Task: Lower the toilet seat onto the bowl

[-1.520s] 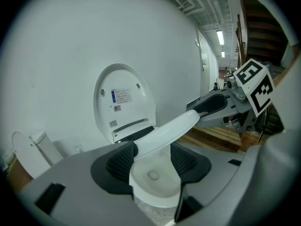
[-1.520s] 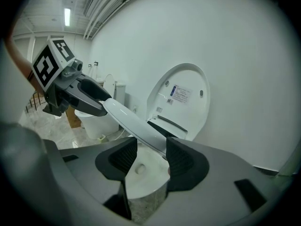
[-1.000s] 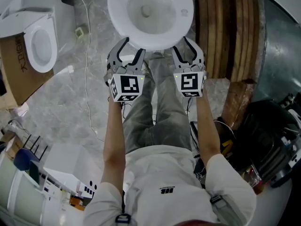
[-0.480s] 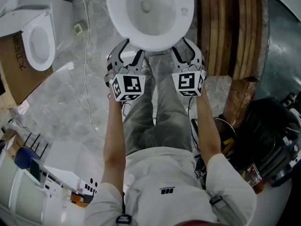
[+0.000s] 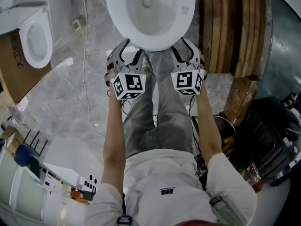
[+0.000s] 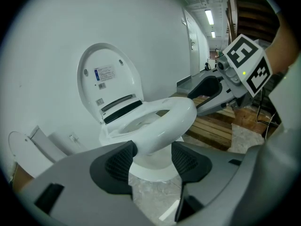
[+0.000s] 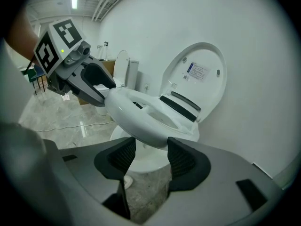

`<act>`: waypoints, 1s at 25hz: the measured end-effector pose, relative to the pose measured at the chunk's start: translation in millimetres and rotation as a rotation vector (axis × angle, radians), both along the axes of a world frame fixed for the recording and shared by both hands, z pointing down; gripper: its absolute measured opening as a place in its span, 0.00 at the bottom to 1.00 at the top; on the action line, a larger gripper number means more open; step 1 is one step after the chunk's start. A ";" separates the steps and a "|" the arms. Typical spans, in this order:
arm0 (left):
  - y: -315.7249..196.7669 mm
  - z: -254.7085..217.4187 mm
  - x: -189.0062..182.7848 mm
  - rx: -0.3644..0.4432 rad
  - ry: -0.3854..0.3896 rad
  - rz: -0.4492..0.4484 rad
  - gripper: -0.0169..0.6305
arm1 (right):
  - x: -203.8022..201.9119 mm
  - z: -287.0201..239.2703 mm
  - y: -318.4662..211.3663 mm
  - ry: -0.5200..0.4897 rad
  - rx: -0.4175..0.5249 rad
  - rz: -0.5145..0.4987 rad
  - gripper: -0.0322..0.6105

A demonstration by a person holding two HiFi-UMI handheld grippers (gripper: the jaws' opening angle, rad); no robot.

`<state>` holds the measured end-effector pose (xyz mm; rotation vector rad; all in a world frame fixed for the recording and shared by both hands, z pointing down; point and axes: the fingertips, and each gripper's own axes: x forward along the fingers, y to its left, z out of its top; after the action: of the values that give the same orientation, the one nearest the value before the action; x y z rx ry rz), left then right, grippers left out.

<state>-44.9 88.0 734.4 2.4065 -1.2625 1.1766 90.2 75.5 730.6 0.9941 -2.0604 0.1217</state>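
The white toilet seat (image 5: 151, 40) lies near level over the bowl, its front end a little higher than the hinge end in the gripper views; whether it rests on the bowl I cannot tell. The lid (image 6: 107, 81) stands upright against the wall. My left gripper (image 5: 130, 49) and right gripper (image 5: 185, 46) are both open, side by side at the seat's front rim. In the left gripper view the seat (image 6: 168, 119) shows just past the spread pads of the left gripper (image 6: 150, 157). The right gripper (image 7: 151, 157) frames the seat (image 7: 136, 116) the same way.
A second toilet (image 5: 35, 34) and a cardboard box (image 5: 13, 76) stand at the left. A white cable (image 5: 86, 79) runs over the marble floor. A wooden pallet (image 5: 225, 27) lies right of the bowl, with black gear (image 5: 265, 131) behind it. The person's legs are below the grippers.
Both grippers have crept slightly forward toward the seat's front rim and stayed open. The seat looks the same.
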 end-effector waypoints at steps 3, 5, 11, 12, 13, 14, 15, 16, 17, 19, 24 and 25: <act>4.2 9.6 0.6 -0.012 -0.011 0.005 0.44 | 1.0 9.5 3.9 0.016 -0.012 -0.004 0.38; 6.3 16.4 0.6 -0.021 -0.016 0.008 0.44 | 1.1 16.4 5.8 0.027 -0.016 -0.005 0.38; 13.4 35.6 0.7 -0.037 -0.024 0.016 0.45 | 1.8 35.9 12.1 0.065 -0.028 -0.001 0.39; 14.2 39.0 0.3 -0.040 -0.027 0.018 0.45 | 1.6 39.3 12.8 0.071 -0.032 -0.001 0.39; 14.9 42.3 0.1 -0.043 -0.030 0.019 0.45 | 1.5 42.6 13.3 0.077 -0.035 -0.002 0.39; 15.7 45.4 0.0 -0.045 -0.033 0.021 0.45 | 1.5 45.7 13.8 0.082 -0.037 -0.004 0.39; 16.5 48.4 0.1 -0.048 -0.035 0.023 0.45 | 1.5 48.7 14.4 0.086 -0.040 -0.005 0.39; 17.4 51.1 0.2 -0.051 -0.038 0.025 0.45 | 1.7 51.5 15.2 0.090 -0.044 -0.006 0.39; 18.2 53.6 0.3 -0.054 -0.040 0.028 0.45 | 1.8 54.1 15.9 0.094 -0.047 -0.008 0.39; 19.9 58.2 0.6 -0.061 -0.044 0.033 0.45 | 2.5 58.8 17.5 0.103 -0.054 -0.011 0.39; 24.1 72.3 0.5 -0.079 -0.052 0.042 0.45 | 2.9 72.9 21.1 0.118 -0.064 -0.014 0.40; 24.6 75.3 0.4 -0.084 -0.053 0.042 0.45 | 2.9 75.8 21.4 0.122 -0.066 -0.015 0.40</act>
<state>-44.5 112.6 809.8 2.3673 -1.1583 1.2868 93.1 96.9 806.4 0.9234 -1.9401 0.1183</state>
